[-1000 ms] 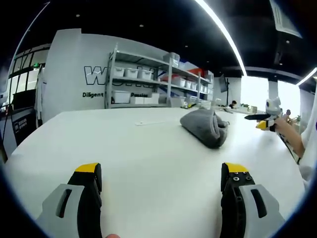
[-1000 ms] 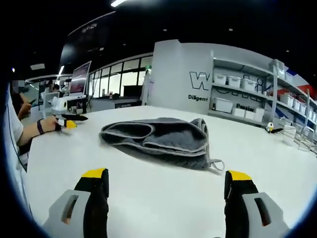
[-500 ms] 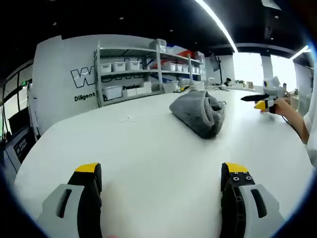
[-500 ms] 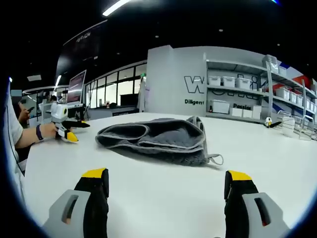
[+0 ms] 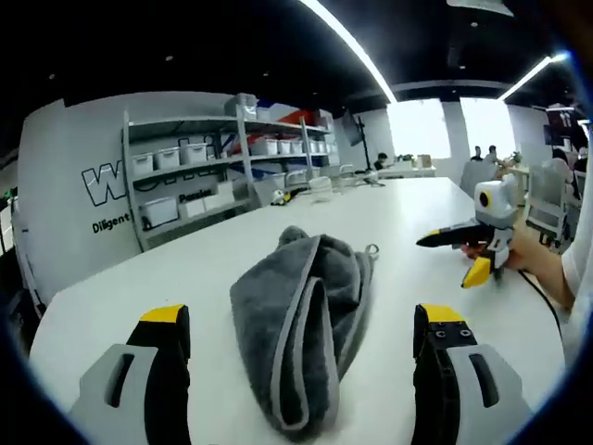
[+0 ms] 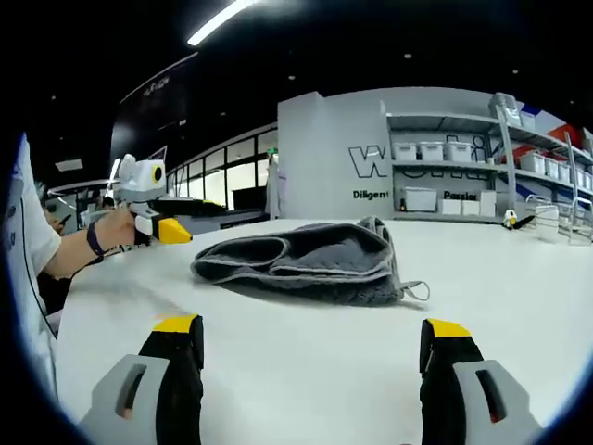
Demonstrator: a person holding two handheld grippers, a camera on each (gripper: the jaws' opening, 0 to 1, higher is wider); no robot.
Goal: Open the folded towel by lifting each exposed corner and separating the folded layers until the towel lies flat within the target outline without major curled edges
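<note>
One grey towel [image 5: 301, 329], still folded and bunched into a rumpled roll with pale stitched edging, is lying on the white bench [image 5: 148, 278]; in the left gripper view we are seeing it run lengthwise between our two jaws, its near end close to the jaw tips and its far end carrying a small hanging loop. Two grippers are in our hands. We are holding the left gripper [image 5: 301, 324] with its yellow-tipped jaws spread wide, one on either side of the towel, touching nothing that we can see. We are holding the right gripper [image 6: 310, 336] just as wide, its jaws hovering over bare bench with the towel [image 6: 301, 262] lying crosswise ahead of them, apart from the tips. In the left gripper view the right gripper [image 5: 468, 243] is showing at the right, gripped by a hand [image 5: 519, 255], near the towel but clear of it. In the right gripper view the left gripper [image 6: 162, 222] is showing at the left, raised above the bench in a hand [image 6: 116, 230] with a dark wristband. Several shelving racks [image 5: 195, 171] with white bins are standing beyond the bench against a lettered wall.
</note>
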